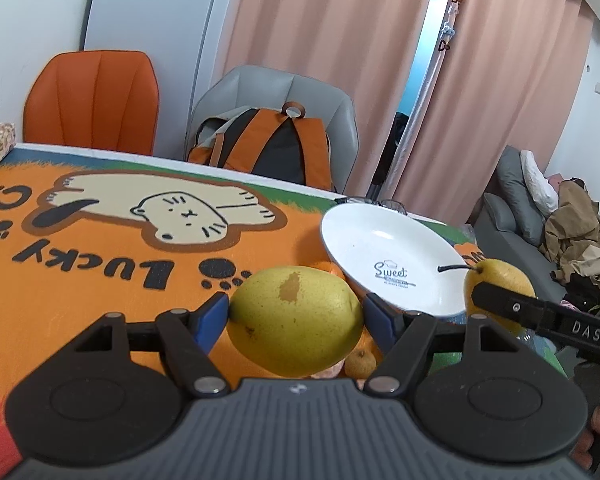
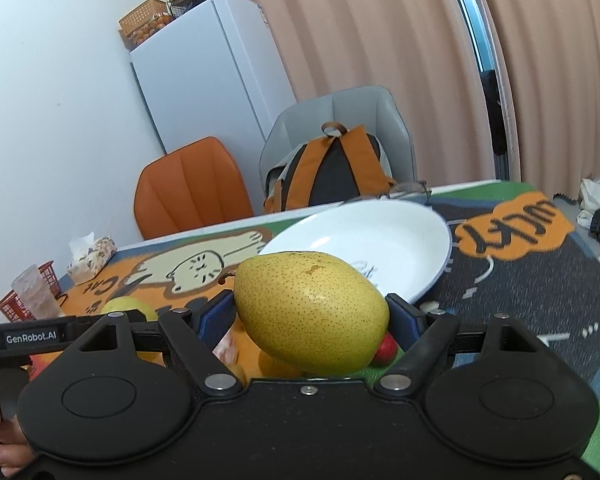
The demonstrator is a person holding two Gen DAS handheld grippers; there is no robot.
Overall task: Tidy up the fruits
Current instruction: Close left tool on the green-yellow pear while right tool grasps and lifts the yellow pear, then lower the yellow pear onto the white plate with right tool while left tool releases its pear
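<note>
The left tongs (image 1: 296, 314) have a grey ribbed body in the middle. Two round black discs sit on each side of it. Black arms run forward and end in blue pads (image 1: 212, 314). Shiny silver screws hold the arms on. The right tongs (image 2: 312, 320) look alike but have a smooth black body and blue pads too. White letters on the black bars read "DAS" and "GenRobot.AI". A hand (image 2: 2, 440) shows at the edge.
</note>
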